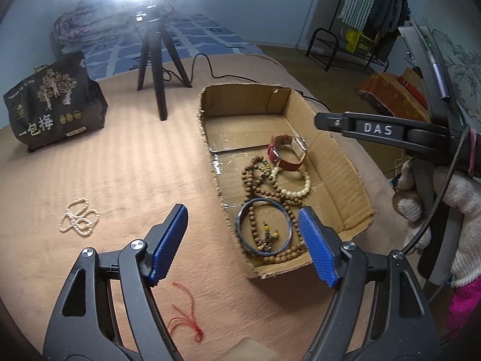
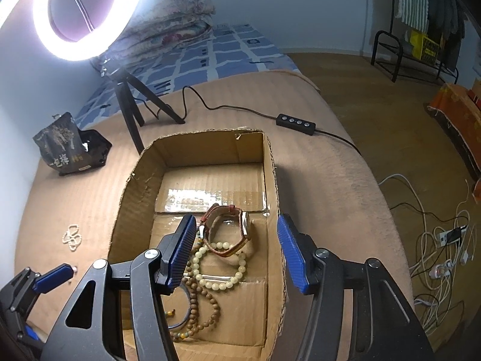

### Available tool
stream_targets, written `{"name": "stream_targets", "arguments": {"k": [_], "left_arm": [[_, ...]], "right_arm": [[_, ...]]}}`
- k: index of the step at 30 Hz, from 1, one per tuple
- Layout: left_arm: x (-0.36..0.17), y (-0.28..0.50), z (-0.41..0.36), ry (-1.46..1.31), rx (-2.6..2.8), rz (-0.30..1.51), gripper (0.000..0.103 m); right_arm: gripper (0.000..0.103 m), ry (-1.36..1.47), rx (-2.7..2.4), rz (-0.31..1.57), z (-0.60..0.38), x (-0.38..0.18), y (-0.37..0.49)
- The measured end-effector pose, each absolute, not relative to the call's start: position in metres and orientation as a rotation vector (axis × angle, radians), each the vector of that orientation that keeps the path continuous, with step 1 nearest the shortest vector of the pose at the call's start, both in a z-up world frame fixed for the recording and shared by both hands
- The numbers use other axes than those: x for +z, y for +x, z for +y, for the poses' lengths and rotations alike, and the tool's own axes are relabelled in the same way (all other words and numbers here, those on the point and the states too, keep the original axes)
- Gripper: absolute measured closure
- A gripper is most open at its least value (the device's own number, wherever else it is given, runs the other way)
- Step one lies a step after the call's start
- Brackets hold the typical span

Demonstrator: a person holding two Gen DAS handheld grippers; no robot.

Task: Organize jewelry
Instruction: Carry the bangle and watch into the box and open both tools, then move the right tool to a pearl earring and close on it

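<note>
An open cardboard box (image 1: 345, 180) (image 2: 132, 210) lies on the tan blanket. It holds a red-strap watch (image 1: 287, 150) (image 2: 228, 228), a pale bead bracelet (image 1: 296, 185) (image 2: 219, 266), a long brown bead strand (image 1: 258, 177) (image 2: 207, 310) and a blue bangle (image 1: 264, 225) (image 2: 180, 322). A white pearl necklace (image 1: 78, 221) (image 2: 71, 237) lies on the blanket left of the box. My left gripper (image 1: 243, 246) is open and empty above the box's near left corner. My right gripper (image 2: 233, 252) is open and empty above the box.
A ring light on a black tripod (image 1: 156, 60) (image 2: 132, 102) stands behind the box, its cable and remote (image 2: 296, 124) to the right. A dark snack bag (image 1: 57, 102) (image 2: 70, 146) stands at the far left. A red thread (image 1: 186, 316) lies near me.
</note>
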State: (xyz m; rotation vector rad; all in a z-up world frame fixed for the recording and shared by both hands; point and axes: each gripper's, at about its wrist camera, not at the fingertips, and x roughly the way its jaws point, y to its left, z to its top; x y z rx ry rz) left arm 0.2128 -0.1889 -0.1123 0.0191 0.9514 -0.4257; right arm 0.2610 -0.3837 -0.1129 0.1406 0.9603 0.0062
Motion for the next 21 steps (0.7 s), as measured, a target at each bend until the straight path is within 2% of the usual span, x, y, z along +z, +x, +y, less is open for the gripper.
{"name": "stream_targets", "arguments": {"k": [11,21], "left_arm": [[-0.098,0.212,-0.127,0.007,-0.34,0.917,0.025],[-0.092,0.226,-0.042,-0.049,-0.213,0.896,0.025]], "right_arm": [[0.048,0.143,0.044,0.899,-0.363,-0.086,0.242],[0.048,0.085,0.181,0.875,-0.301,-0.074,0.22]]}}
